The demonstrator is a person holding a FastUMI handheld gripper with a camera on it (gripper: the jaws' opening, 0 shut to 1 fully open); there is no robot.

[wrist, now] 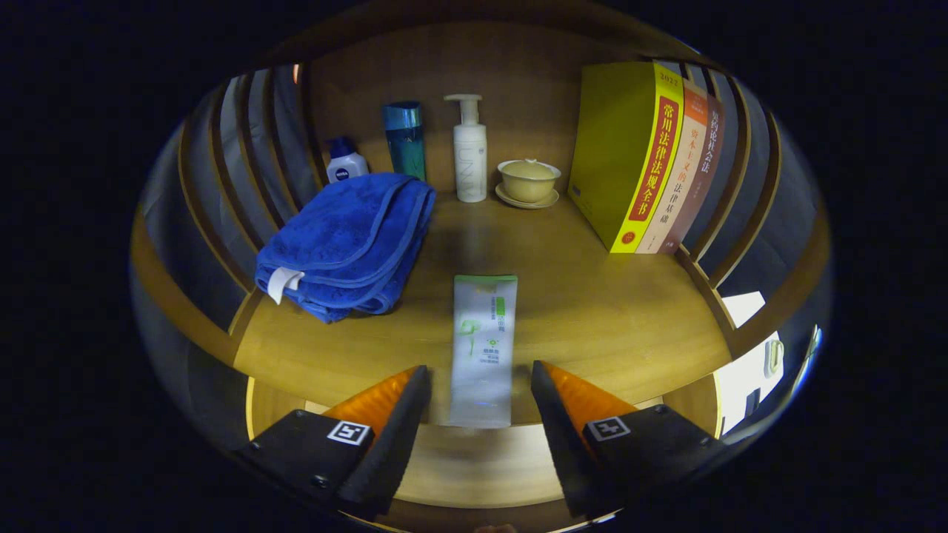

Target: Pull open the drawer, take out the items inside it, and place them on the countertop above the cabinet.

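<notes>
Now | hand-held gripper wide open | tube lies between fingers, untouched | countertop

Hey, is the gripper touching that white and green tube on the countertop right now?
Apart. In the gripper view the open gripper straddles the tube, wood showing on both sides.

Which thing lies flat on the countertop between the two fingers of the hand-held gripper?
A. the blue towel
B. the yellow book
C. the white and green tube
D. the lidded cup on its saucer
C: the white and green tube lies lengthwise on the countertop, its near end between the open fingers of the hand-held gripper, untouched.
</notes>
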